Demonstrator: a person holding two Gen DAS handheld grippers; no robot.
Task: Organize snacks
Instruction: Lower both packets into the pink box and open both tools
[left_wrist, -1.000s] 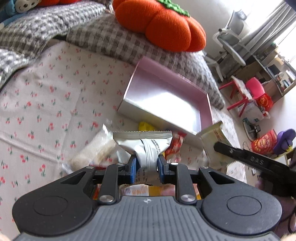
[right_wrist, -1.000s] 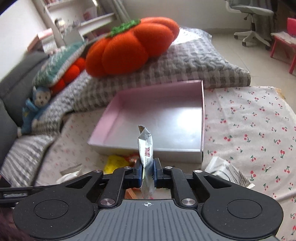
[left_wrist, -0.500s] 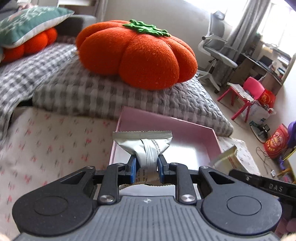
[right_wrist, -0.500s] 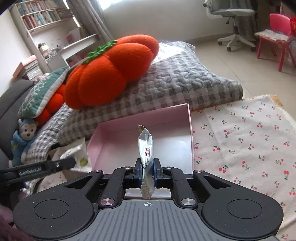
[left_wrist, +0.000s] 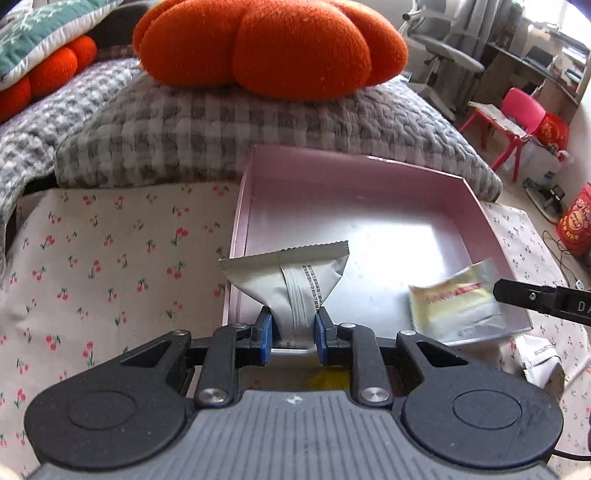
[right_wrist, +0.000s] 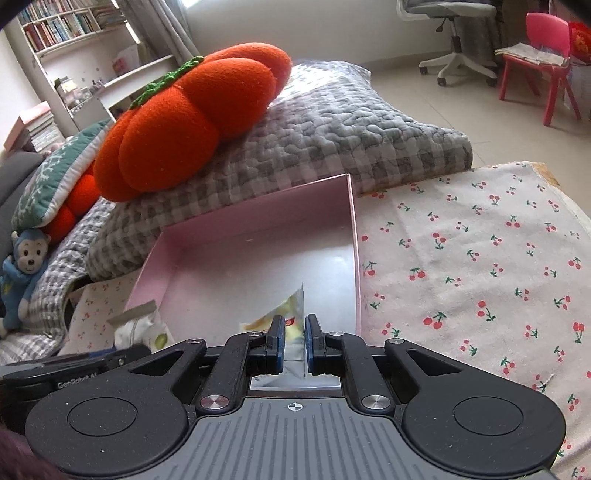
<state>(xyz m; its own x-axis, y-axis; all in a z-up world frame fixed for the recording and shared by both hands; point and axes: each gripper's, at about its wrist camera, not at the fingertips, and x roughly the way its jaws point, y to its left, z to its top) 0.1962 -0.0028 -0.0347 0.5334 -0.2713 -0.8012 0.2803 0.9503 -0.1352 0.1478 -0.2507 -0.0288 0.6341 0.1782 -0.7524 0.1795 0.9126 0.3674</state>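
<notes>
A shallow pink box (left_wrist: 240, 221) lies open on the cherry-print cloth. My left gripper (left_wrist: 291, 332) is shut on a silver snack packet (left_wrist: 295, 284), held over the box's near left corner. In the same view the right gripper's finger (left_wrist: 535, 299) reaches in from the right with a yellowish packet (left_wrist: 454, 306) over the near right part of the box. In the right wrist view my right gripper (right_wrist: 293, 336) is shut on that yellow and silver packet (right_wrist: 291, 317), just above the pink box (right_wrist: 352, 240). The left gripper (right_wrist: 74, 365) and its packet (right_wrist: 140, 325) show at lower left.
An orange pumpkin cushion (left_wrist: 266, 44) rests on a grey checked blanket (left_wrist: 221, 125) right behind the box. Another white packet (left_wrist: 539, 365) lies on the cloth near the box's right corner, something yellow (left_wrist: 328, 376) under my left gripper. A pink chair (right_wrist: 546, 55) stands on the floor beyond.
Both grippers have come forward and down from the snack pile to the pink box, each with its packet. The right packet now leans over between the pads.
</notes>
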